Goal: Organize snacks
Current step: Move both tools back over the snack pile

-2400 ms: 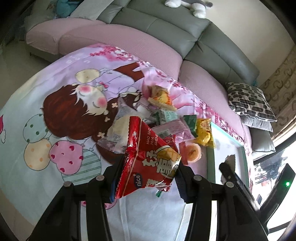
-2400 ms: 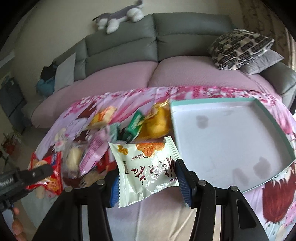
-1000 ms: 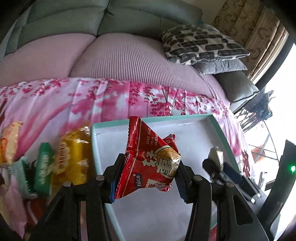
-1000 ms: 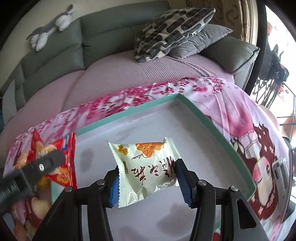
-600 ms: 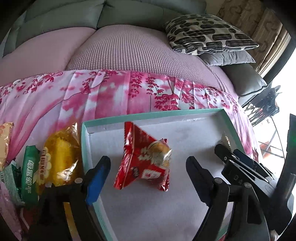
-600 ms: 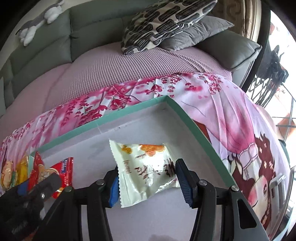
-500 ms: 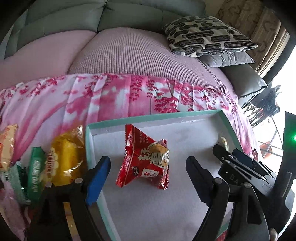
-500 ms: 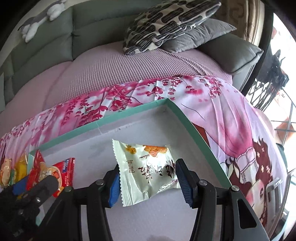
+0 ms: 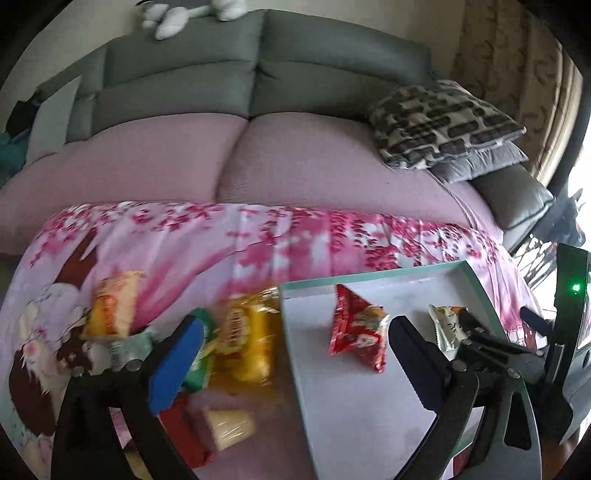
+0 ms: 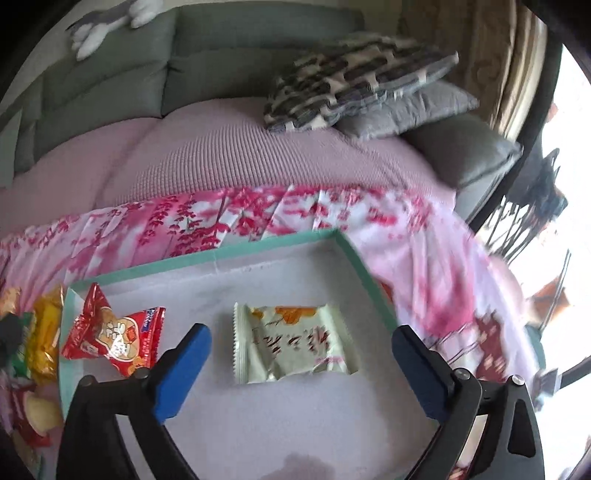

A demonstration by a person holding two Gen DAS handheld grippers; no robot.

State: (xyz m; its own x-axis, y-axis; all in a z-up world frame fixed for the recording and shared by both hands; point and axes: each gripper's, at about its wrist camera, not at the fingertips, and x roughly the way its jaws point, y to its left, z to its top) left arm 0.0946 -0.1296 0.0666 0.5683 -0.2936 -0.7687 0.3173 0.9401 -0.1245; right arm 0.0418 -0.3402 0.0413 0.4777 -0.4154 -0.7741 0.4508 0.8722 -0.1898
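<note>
A teal-rimmed tray [image 9: 373, 277] [image 10: 207, 255] lies on the pink cartoon cloth. In it lie a red snack packet [image 9: 355, 330] [image 10: 112, 334] and a pale green snack packet [image 10: 291, 341] [image 9: 445, 326]. My left gripper [image 9: 291, 354] is open and empty, over the tray's left edge, with the red packet just ahead. My right gripper [image 10: 301, 360] is open and empty, its jaws wide on either side of the pale green packet, which lies flat on the tray. A pile of loose snacks, with a yellow packet [image 9: 245, 343] and an orange one [image 9: 110, 308], lies left of the tray.
A grey sofa with pink seat cushions [image 9: 236, 155] runs behind the cloth. A patterned pillow [image 9: 443, 123] [image 10: 354, 79] lies at its right end. The other gripper's body [image 9: 517, 354] stands at the tray's right side. A plush toy [image 10: 107, 22] lies on the sofa back.
The right gripper has opened and let go of the pale green packet, which now lies flat in the tray. The left gripper, open since releasing the red packet, has swung left toward the snack pile.
</note>
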